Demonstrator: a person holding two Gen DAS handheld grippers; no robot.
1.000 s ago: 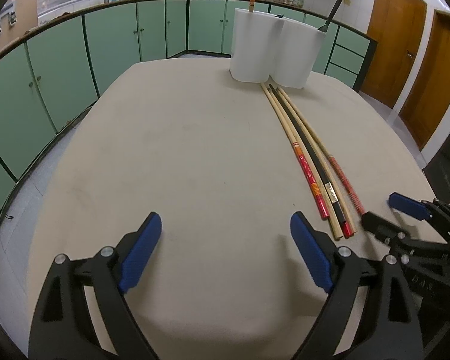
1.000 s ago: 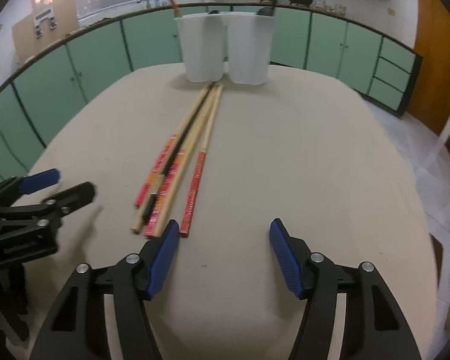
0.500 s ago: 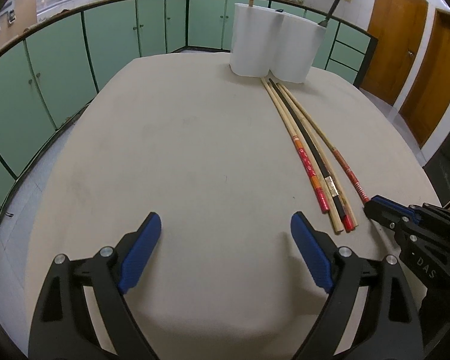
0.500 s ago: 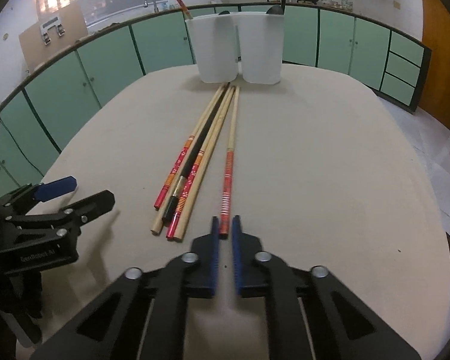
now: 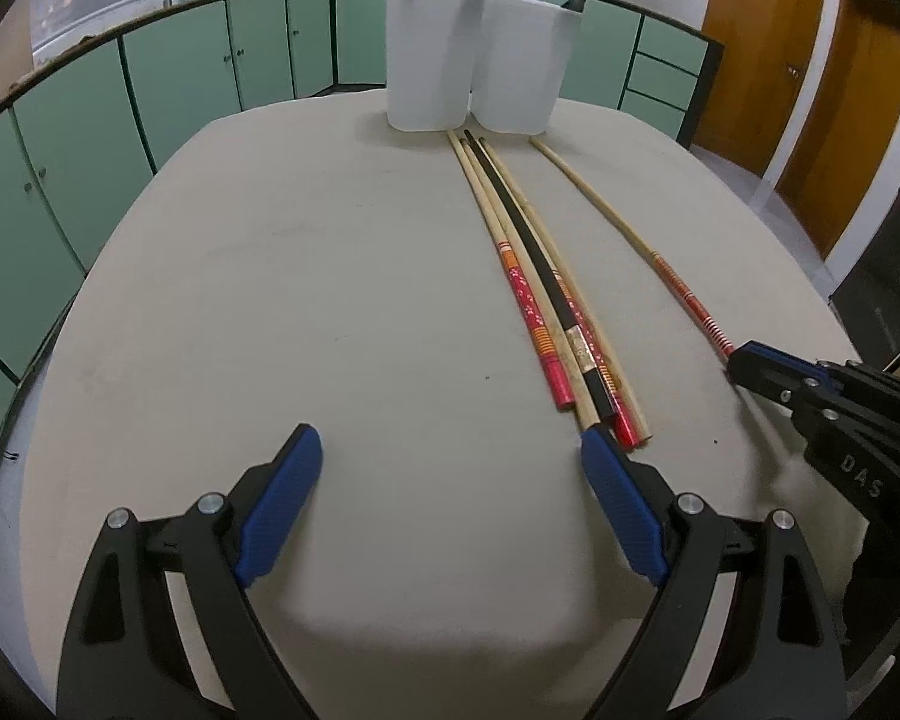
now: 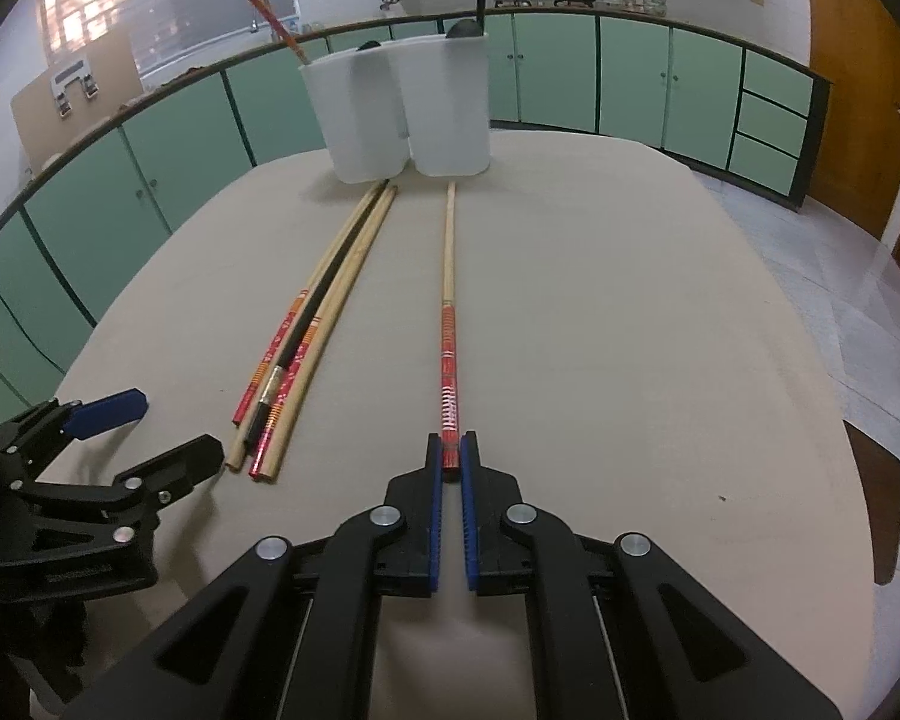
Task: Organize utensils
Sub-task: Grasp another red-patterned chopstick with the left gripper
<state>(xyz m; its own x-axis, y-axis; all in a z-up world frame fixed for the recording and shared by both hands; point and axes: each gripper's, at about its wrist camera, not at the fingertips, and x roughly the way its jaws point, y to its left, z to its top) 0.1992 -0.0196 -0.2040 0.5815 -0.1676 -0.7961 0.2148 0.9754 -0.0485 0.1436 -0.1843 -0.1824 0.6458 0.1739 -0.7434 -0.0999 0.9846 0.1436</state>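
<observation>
Single red-banded chopstick [image 6: 448, 324]: laid up the centre of the frame on the worktop [image 6: 630, 312], pinched at its near tip by the closed right gripper [image 6: 450, 456]. Left gripper [image 5: 450, 468], lower frame: spread wide, nothing held. Advice: lifted level, tilted upright, lowered into the white holder [image 6: 363, 114] at upper centre; bundle [image 6: 294, 354] is kept clear.

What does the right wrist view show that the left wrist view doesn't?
Only the right wrist view shows the right gripper with jaws shut on the red end of the single red-banded wooden chopstick. Only the left wrist view shows the left gripper with jaws wide open and nothing between them. Both show the bundle of long chopsticks and the two white plastic holders.
</observation>
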